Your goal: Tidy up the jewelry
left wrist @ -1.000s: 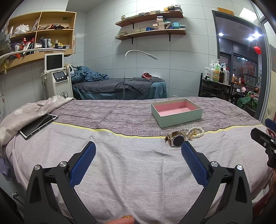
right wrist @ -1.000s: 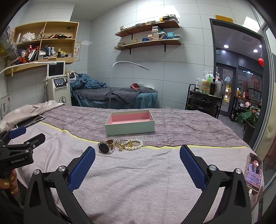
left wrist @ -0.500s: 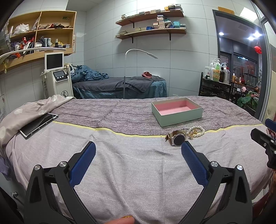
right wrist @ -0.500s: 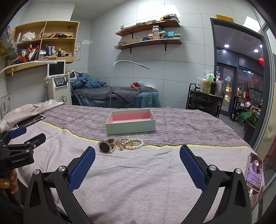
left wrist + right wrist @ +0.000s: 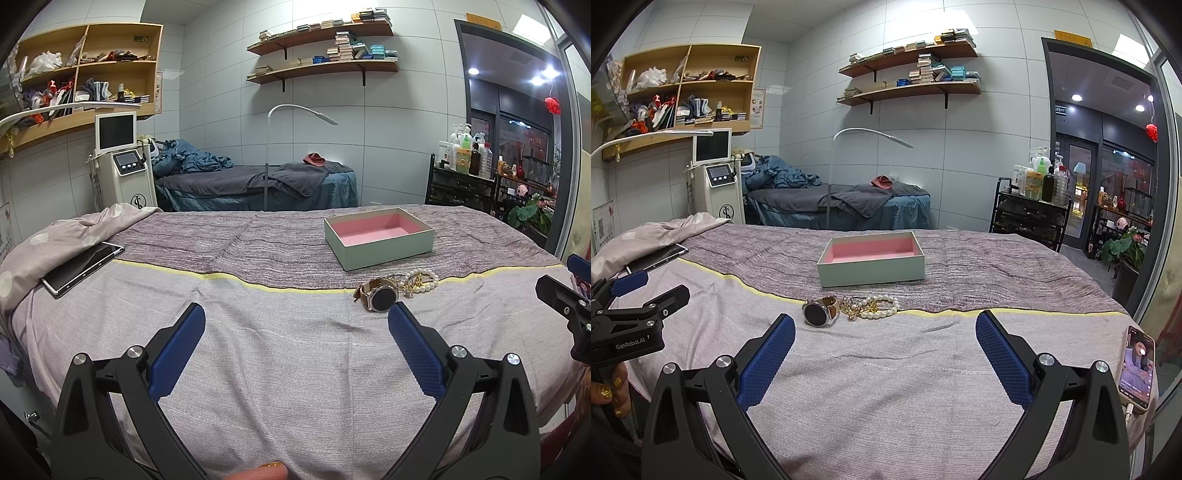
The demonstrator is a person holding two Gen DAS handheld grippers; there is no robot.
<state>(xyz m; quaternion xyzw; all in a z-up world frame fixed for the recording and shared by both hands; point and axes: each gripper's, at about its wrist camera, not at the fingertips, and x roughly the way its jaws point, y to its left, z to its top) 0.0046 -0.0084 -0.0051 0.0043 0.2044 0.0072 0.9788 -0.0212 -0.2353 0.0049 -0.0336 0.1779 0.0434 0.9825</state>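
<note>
A pale green box (image 5: 380, 238) (image 5: 870, 258) with a pink lining stands open on the purple-grey bedspread. In front of it lie a wristwatch (image 5: 382, 297) (image 5: 817, 313) with a dark round face, a gold chain (image 5: 849, 307) and a pearl bracelet (image 5: 423, 282) (image 5: 882, 307), bunched together. My left gripper (image 5: 295, 321) is open and hovers low over the bed, the watch just beyond its right finger. My right gripper (image 5: 884, 328) is open too, the watch just past its left finger. Both hold nothing.
A tablet (image 5: 83, 267) (image 5: 657, 256) lies at the bed's left edge on a crumpled sheet. A lit phone (image 5: 1137, 367) rests at the right front corner. Behind the bed stand a second bed (image 5: 258, 184), a floor lamp (image 5: 269, 155), a white machine (image 5: 123, 166) and a bottle cart (image 5: 1030, 206).
Both views have crept slightly closer to the jewelry and box. Both grippers stay open and the items have not moved.
</note>
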